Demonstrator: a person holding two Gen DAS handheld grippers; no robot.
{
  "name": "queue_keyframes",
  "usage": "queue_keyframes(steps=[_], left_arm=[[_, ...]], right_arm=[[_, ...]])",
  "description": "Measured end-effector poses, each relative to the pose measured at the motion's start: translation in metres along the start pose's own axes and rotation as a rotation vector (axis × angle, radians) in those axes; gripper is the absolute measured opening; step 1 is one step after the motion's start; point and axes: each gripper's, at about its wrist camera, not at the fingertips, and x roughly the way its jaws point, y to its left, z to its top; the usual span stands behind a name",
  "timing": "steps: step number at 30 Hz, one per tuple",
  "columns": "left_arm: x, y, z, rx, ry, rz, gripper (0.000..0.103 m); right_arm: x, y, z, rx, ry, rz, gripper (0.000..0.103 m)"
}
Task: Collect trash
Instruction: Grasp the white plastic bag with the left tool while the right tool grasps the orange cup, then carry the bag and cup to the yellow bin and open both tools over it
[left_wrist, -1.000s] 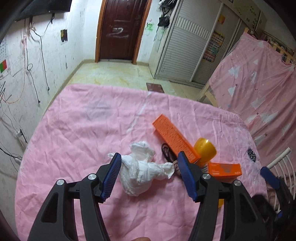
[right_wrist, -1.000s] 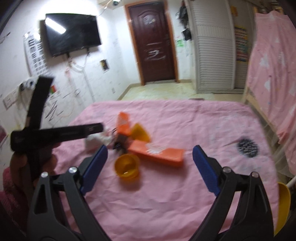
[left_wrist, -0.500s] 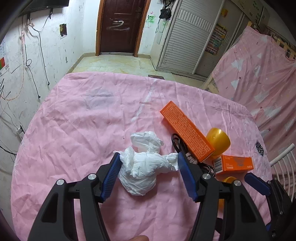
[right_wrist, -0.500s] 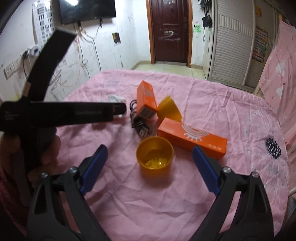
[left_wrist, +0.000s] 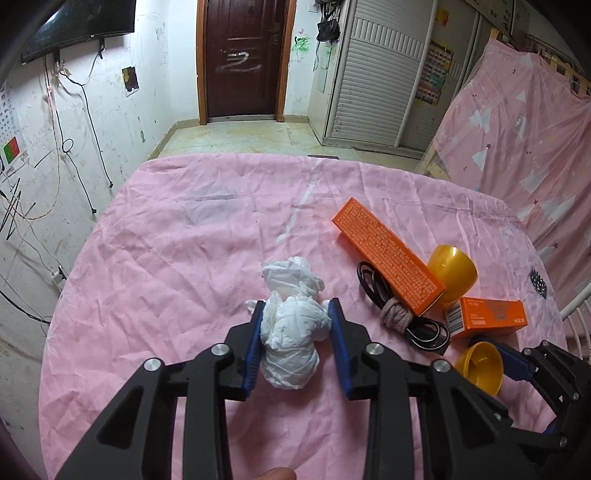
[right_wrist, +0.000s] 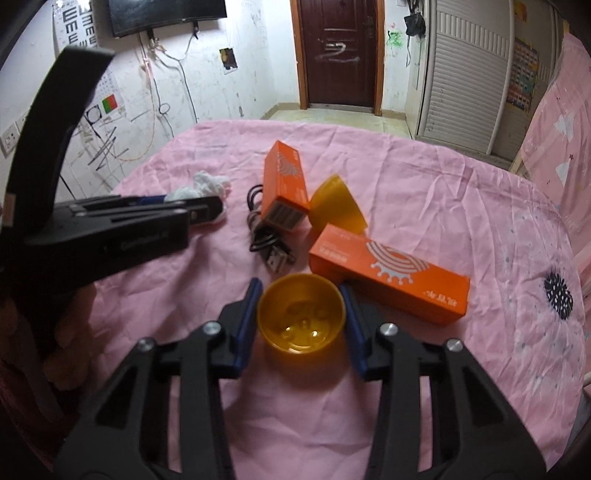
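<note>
My left gripper (left_wrist: 295, 332) is shut on a crumpled white tissue wad (left_wrist: 291, 328) that lies on the pink tablecloth (left_wrist: 177, 258). The wad also shows small in the right wrist view (right_wrist: 207, 184) beside the left gripper (right_wrist: 192, 206). My right gripper (right_wrist: 301, 314) is shut on an upright yellow plastic cup (right_wrist: 301, 317), its blue pads against the cup's sides. The same cup (left_wrist: 480, 365) and the right gripper's blue finger (left_wrist: 513, 363) show in the left wrist view at lower right.
A long orange box (left_wrist: 388, 258), a shorter orange box (left_wrist: 487, 321), a second yellow cup on its side (left_wrist: 452, 273) and a coiled black cable (left_wrist: 402, 317) lie right of the tissue. A pink-draped bed frame (left_wrist: 517, 129) stands at right.
Both grippers have closed from wide open: the left onto the tissue wad, the right onto the yellow cup after moving forward to it.
</note>
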Motion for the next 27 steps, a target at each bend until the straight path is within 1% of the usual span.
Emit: queue_keyframes(steps=[6,10,14,19,27], left_arm=[[-0.011,-0.001,-0.001,-0.002,-0.008,0.0,0.023],[-0.026,-0.003,0.002,0.002,-0.039,0.007,0.023],[-0.043,-0.015,0.005,0.018,-0.069,-0.001,0.023],[-0.057,-0.041,0.006,0.056,-0.098,-0.002,0.023],[-0.074,-0.101,0.003,0.154,-0.127,-0.034,0.023]], right_arm=[[-0.014,-0.003,-0.003,0.012,-0.056,0.012,0.04],[-0.03,-0.011,-0.006,0.03,-0.103,0.016,0.04],[-0.054,-0.025,-0.007,0.059,-0.164,0.01,0.04],[-0.079,-0.053,-0.018,0.12,-0.225,-0.007,0.04],[-0.114,-0.098,-0.043,0.199,-0.289,-0.056,0.04]])
